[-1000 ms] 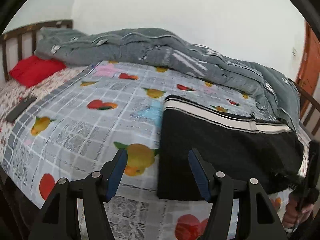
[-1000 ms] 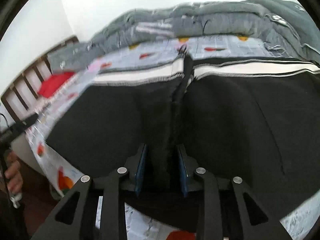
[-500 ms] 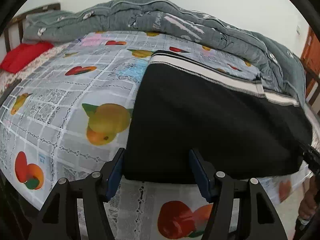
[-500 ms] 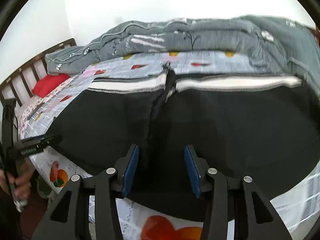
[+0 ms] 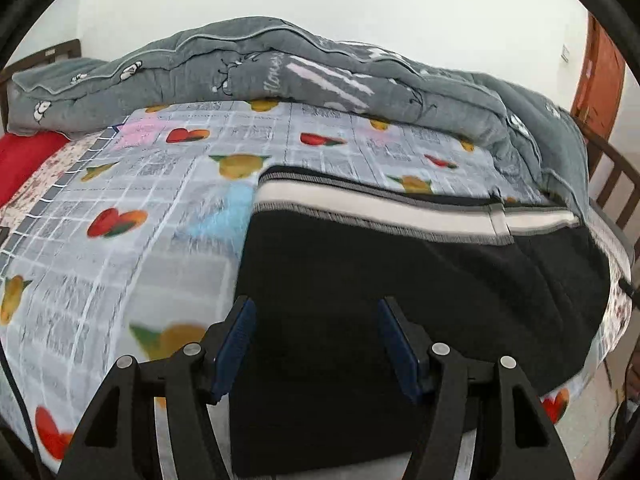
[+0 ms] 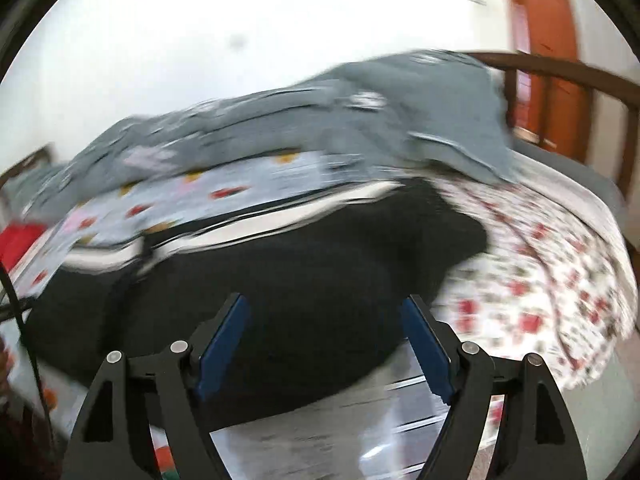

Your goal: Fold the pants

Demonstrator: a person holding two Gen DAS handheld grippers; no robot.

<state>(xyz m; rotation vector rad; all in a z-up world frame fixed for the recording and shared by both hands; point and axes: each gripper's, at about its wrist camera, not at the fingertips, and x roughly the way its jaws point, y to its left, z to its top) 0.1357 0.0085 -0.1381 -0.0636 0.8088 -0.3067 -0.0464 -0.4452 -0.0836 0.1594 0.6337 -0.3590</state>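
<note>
Black pants (image 5: 400,280) with a white-striped waistband (image 5: 360,206) lie folded flat on the fruit-print bed sheet (image 5: 120,240), near the bed's front edge. My left gripper (image 5: 316,340) hovers open over the pants' near left corner, blue pads apart, nothing pinched. In the blurred right wrist view the pants (image 6: 300,272) fill the middle. My right gripper (image 6: 326,344) hangs above their near right part with its jaws opening wide and no cloth pressed between the pads.
A grey quilt (image 5: 280,68) is bunched along the far side of the bed. A red pillow (image 5: 20,160) lies at the left by the wooden headboard. A floral sheet (image 6: 540,280) covers the right end, with a wooden footboard rail (image 6: 560,72) and an orange door (image 6: 540,40) behind.
My right gripper let go of the pinched pants fold, opened wide and swung right and back. My left gripper moved in over the pants' left edge, still open.
</note>
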